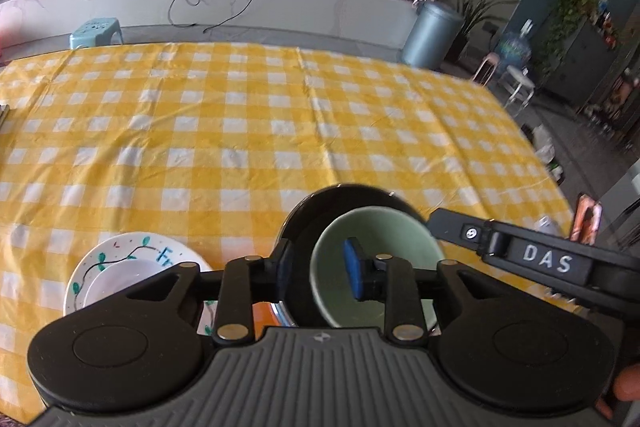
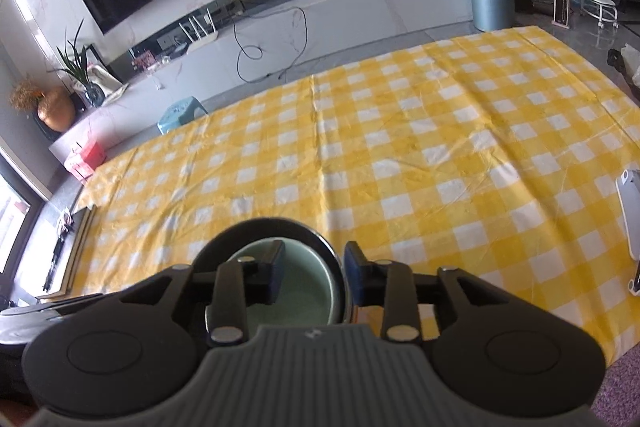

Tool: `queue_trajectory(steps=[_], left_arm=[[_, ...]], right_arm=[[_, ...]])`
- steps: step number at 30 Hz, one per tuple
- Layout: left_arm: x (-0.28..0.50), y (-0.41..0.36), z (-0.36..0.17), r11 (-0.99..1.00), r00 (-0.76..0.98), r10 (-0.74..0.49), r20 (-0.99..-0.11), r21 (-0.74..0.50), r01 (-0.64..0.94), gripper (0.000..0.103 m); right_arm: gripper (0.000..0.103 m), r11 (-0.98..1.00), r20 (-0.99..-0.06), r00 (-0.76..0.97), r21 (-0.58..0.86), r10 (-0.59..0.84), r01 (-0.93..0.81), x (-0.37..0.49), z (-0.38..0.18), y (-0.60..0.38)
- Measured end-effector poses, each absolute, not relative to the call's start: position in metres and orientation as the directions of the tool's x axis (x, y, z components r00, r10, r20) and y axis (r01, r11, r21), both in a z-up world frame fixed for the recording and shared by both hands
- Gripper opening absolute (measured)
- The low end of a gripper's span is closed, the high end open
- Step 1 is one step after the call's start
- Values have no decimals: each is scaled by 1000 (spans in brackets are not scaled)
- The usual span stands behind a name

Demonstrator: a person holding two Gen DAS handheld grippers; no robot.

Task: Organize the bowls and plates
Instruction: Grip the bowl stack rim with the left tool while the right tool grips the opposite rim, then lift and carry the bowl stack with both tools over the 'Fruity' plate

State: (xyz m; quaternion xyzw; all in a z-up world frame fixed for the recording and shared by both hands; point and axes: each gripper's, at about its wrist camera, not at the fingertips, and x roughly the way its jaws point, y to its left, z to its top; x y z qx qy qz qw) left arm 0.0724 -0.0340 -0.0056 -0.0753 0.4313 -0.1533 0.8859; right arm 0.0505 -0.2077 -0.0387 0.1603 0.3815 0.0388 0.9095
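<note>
A pale green bowl [image 1: 380, 251] sits inside a black bowl [image 1: 320, 211] near the front of the table. My left gripper [image 1: 318, 269] straddles their left walls, one finger outside the black bowl, one inside the green bowl, with a gap between pads. My right gripper [image 2: 314, 273] straddles their right walls in the right wrist view, one finger inside the green bowl [image 2: 296, 287], one outside the black bowl [image 2: 256, 229]. Whether either grips is unclear. A white plate with green leaf drawings [image 1: 120, 255] holds a smaller white bowl [image 1: 120, 281], left of the bowls.
The table carries a yellow and white checked cloth [image 1: 240, 131]. A white device [image 2: 630, 211] lies at the right edge. A dark flat object [image 2: 64, 255] lies at the far left edge. A blue stool [image 1: 96, 31] and a grey bin [image 1: 430, 35] stand beyond the table.
</note>
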Motion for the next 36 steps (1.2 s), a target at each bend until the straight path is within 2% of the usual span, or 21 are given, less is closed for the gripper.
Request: queue_trajectory(steps=[2,4,9,13,15,16,17,19,23,30,36], left_arm=[[70,-28,-1,928,598,-371,-710,-304,214,46],[68,-22,1,925,622,-375,-687,-316,209,51],[65,-6,-7,928,651,-353,-672,-338,155,57],[69,9,-28,896,605,-394,-692,-435,86,58],[68,18,-39,866,591,-423,-687,-499,40,56],[67,22,-43,852,590,-429,-684,-523,14,51],[66,25,-45,844,592,-432,-681,-536,1,42],[65,29,-46,840,602,-427,-675,-543,-14,32],[65,27,-44,837,607,-434,-666,-548,-3,21],[66,17,-45,845,594,-438,-674,-535,16,18],[65,15,-48,850,583,-436,-685,-526,18,15]], right_arm=[[42,943,-671,714,328,198,47,49,-38,-208],[46,943,-669,715,330,202,43,49,-38,-209],[48,953,-686,710,294,161,68,45,-45,-211],[48,961,-713,688,263,133,87,45,-52,-213],[47,964,-724,679,249,119,97,44,-55,-212],[47,966,-727,678,239,109,101,44,-56,-212],[43,967,-728,678,233,100,107,42,-58,-212],[34,964,-725,680,244,108,107,41,-59,-213],[19,966,-714,691,242,117,87,38,-58,-207],[12,970,-671,727,242,141,35,34,-49,-199],[2,981,-681,721,195,129,9,37,-54,-188]])
